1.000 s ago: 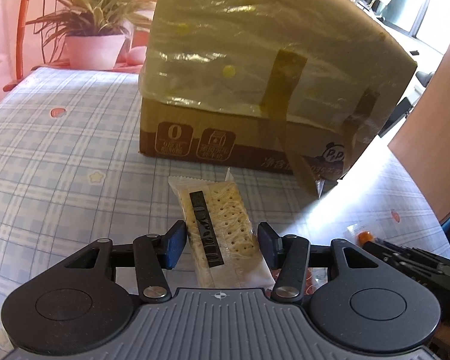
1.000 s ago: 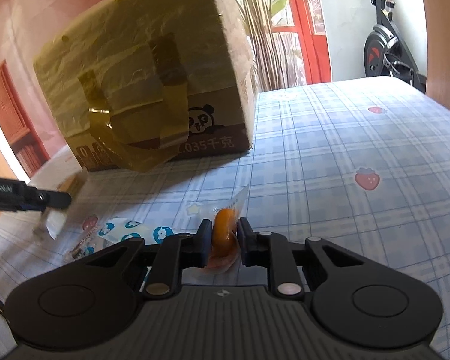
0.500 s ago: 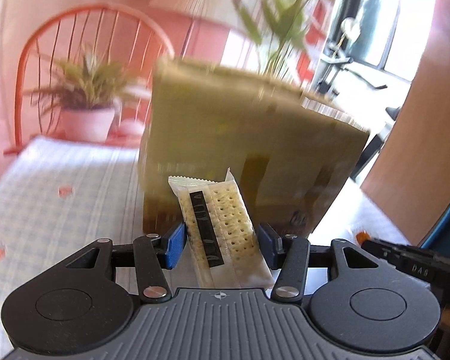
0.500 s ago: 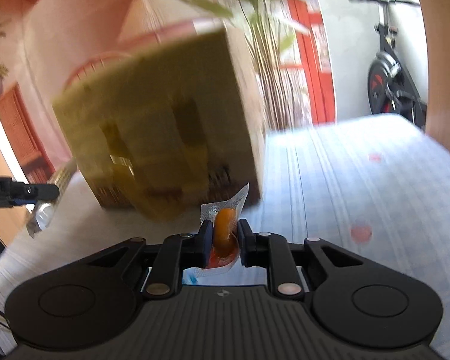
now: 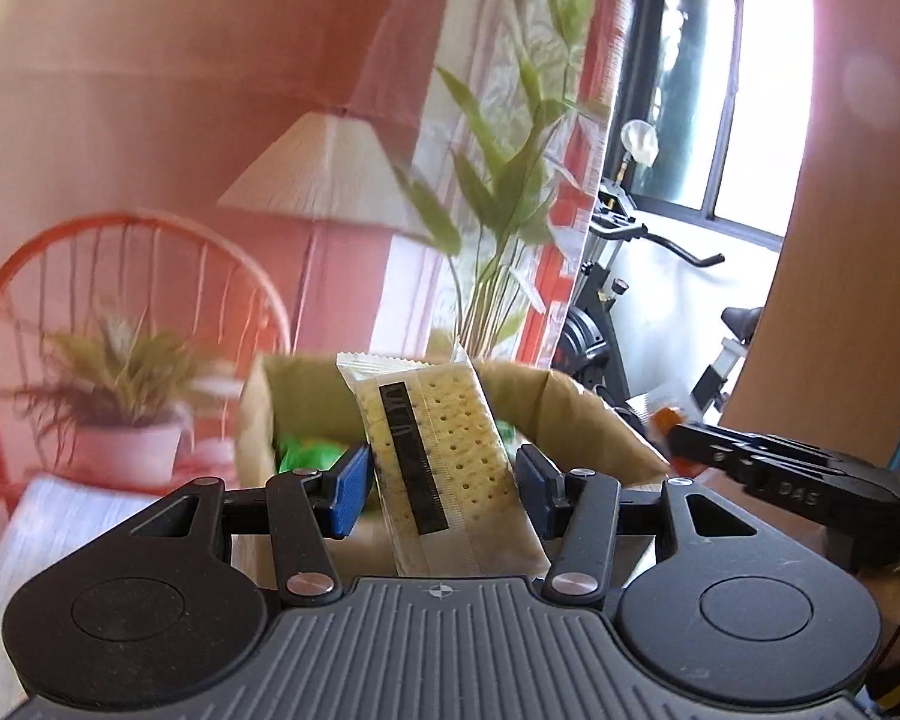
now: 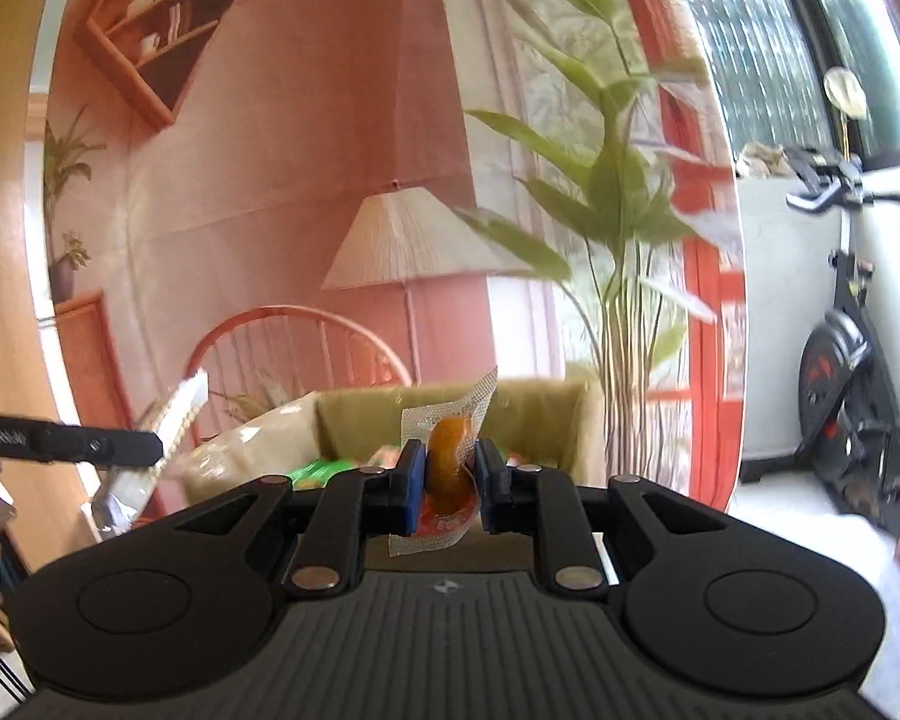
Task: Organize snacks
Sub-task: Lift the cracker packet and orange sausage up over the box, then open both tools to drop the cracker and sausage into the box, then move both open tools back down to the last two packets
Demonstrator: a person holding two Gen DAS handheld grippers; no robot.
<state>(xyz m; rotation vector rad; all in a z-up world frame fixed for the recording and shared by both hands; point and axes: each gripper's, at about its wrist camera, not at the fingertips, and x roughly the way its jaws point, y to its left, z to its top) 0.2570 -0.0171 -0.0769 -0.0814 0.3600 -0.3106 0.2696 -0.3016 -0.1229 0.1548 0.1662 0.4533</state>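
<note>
My left gripper (image 5: 441, 489) is shut on a clear-wrapped cracker pack (image 5: 438, 456) and holds it up in front of the open top of a cardboard box (image 5: 576, 408). Green snack packs (image 5: 309, 456) lie inside the box. My right gripper (image 6: 448, 480) is shut on a small orange snack packet (image 6: 447, 468), level with the box's open top (image 6: 534, 414). The right gripper also shows at the right of the left wrist view (image 5: 684, 450). The left gripper's finger shows at the left of the right wrist view (image 6: 66, 441).
A red wire chair (image 5: 126, 300) and a potted plant (image 5: 120, 414) stand behind the box. A floor lamp (image 6: 414, 246), a tall leafy plant (image 6: 618, 228) and an exercise bike (image 6: 852, 348) stand further back. A strip of the checked tablecloth (image 5: 42, 540) shows low left.
Both grippers have risen from the table with their snacks to the height of the box's open top. The box's inside has come into view.
</note>
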